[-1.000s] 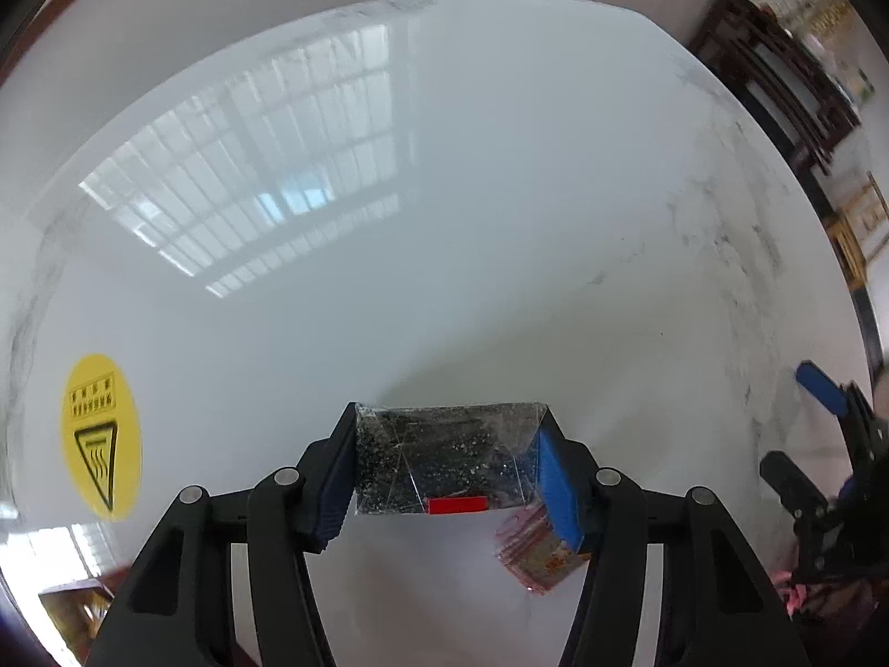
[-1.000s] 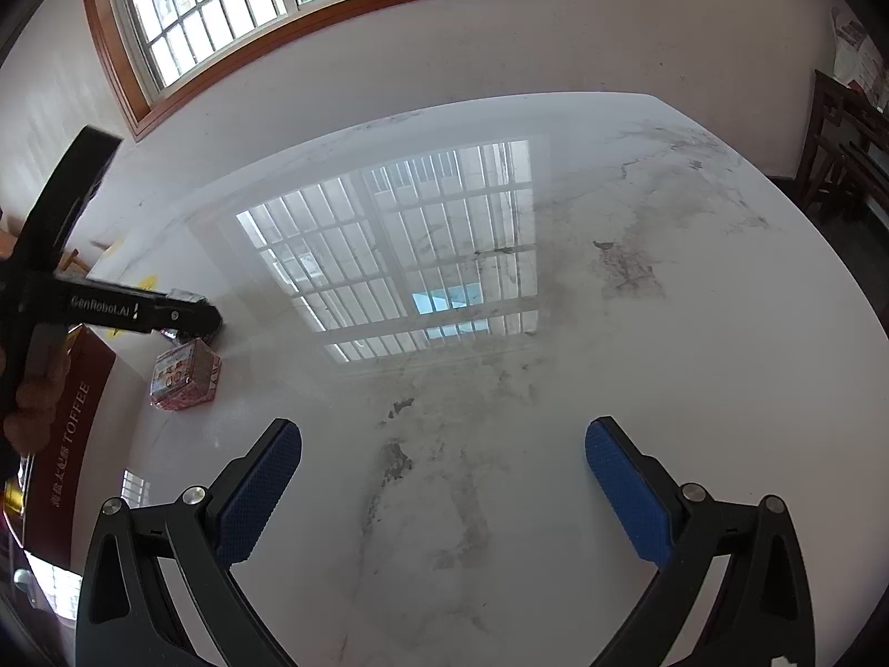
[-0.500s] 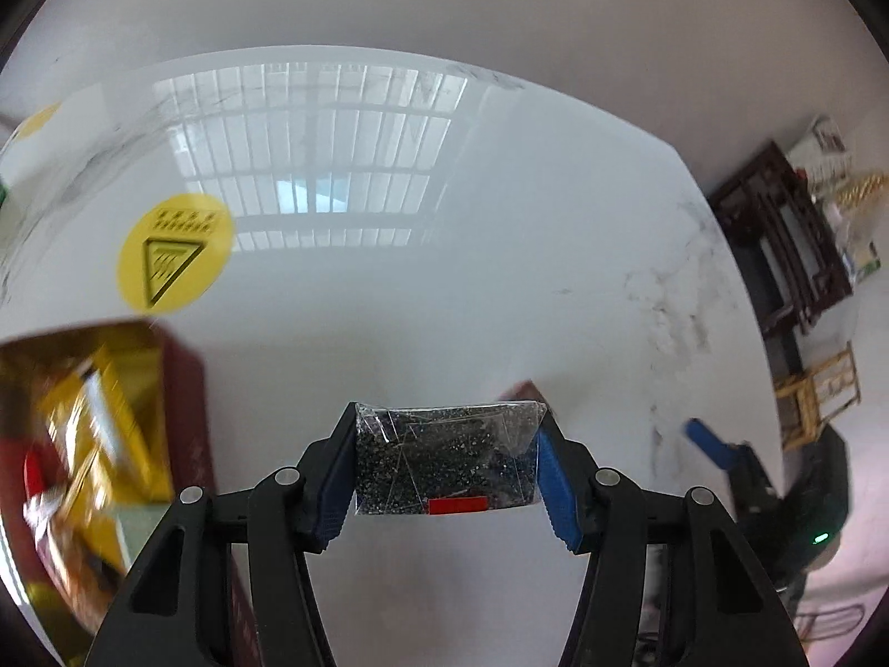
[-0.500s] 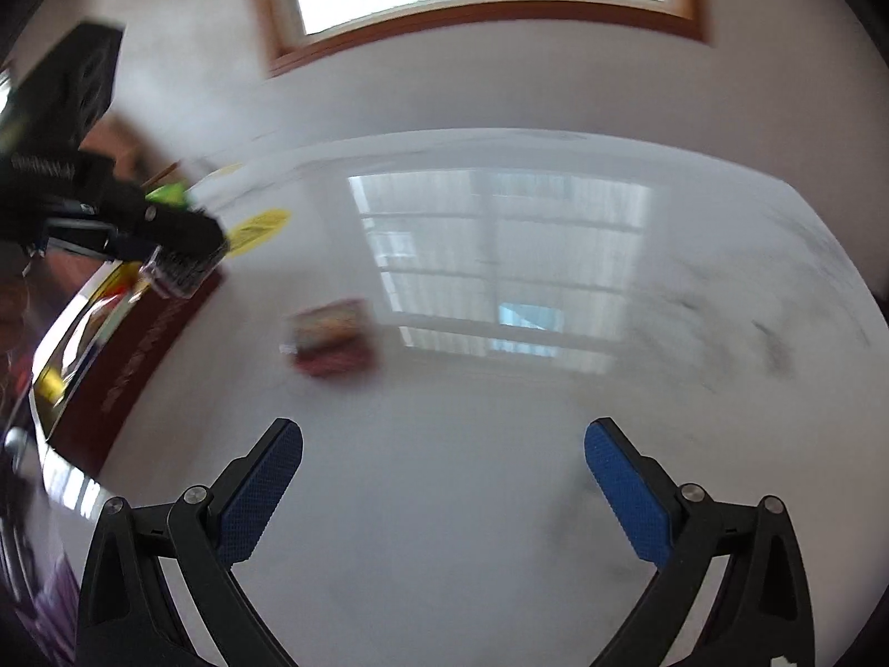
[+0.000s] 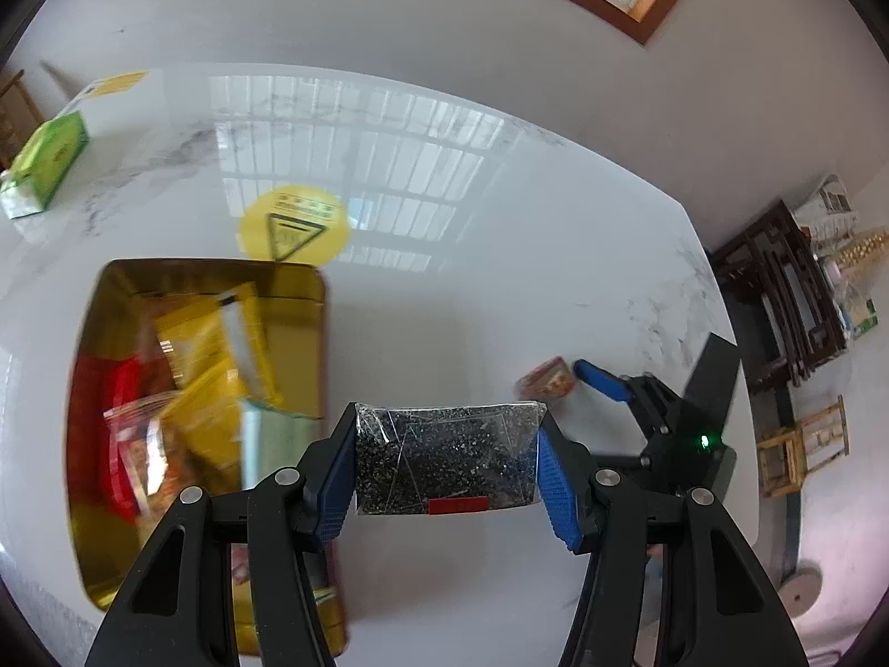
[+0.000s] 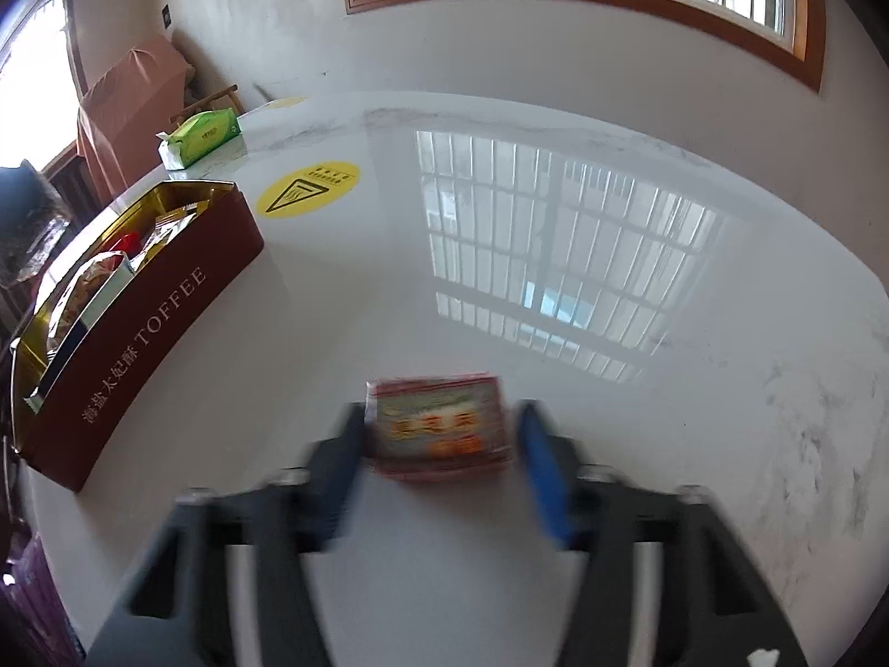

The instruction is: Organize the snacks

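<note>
My left gripper (image 5: 447,422) is shut on a clear packet of dark speckled snack with a red label (image 5: 444,461), held in the air just right of the open gold-lined tin (image 5: 319,333). The tin (image 6: 166,300), dark red outside and marked TOFFEE, holds several yellow and red snack packs. A small red snack packet (image 6: 439,422) lies on the white marble table between the jaws of my right gripper (image 6: 441,417). Those jaws are closing and blurred: the left one is at the packet's edge, and a thin gap shows at the right one. The left wrist view also shows this red packet (image 5: 547,381).
A green tissue pack (image 6: 203,136) lies at the table's far left edge. A round yellow warning sticker (image 6: 308,189) sits beyond the tin. Dark wooden furniture (image 5: 789,300) and small stools stand on the floor past the table's right edge.
The left gripper swung with its dark packet from bare table to beside the open tin. The right gripper travelled to the red packet, and its wide jaws have narrowed around it.
</note>
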`<action>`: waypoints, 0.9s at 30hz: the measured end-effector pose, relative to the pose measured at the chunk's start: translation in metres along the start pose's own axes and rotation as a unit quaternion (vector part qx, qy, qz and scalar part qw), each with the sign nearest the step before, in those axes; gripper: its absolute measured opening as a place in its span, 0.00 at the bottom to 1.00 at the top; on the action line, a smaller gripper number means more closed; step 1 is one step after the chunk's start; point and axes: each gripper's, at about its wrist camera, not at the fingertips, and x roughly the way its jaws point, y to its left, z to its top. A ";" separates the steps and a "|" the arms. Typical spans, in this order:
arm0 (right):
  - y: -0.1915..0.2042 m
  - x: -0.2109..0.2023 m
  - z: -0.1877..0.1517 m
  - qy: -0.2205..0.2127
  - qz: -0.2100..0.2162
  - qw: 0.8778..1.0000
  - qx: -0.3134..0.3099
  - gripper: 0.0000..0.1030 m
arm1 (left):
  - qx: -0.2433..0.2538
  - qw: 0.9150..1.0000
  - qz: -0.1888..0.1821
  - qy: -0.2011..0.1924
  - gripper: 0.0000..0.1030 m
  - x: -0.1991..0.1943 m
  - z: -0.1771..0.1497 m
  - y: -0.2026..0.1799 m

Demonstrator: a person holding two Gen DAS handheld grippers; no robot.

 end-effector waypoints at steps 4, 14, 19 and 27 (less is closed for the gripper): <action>-0.003 -0.017 -0.010 -0.027 -0.022 0.999 0.031 0.41 | -0.016 1.000 0.019 -0.012 0.57 -0.020 -0.007 0.021; -0.063 -0.058 -0.059 -0.037 -0.070 0.984 0.160 0.41 | -0.058 0.996 0.069 -0.023 0.57 -0.059 -0.036 0.088; -0.059 -0.058 -0.061 -0.032 -0.078 0.984 0.155 0.41 | -0.068 0.995 0.071 -0.014 0.57 -0.059 -0.057 0.106; -0.054 -0.056 -0.061 -0.029 -0.084 0.983 0.162 0.41 | -0.071 0.993 0.090 0.004 0.57 -0.043 -0.077 0.128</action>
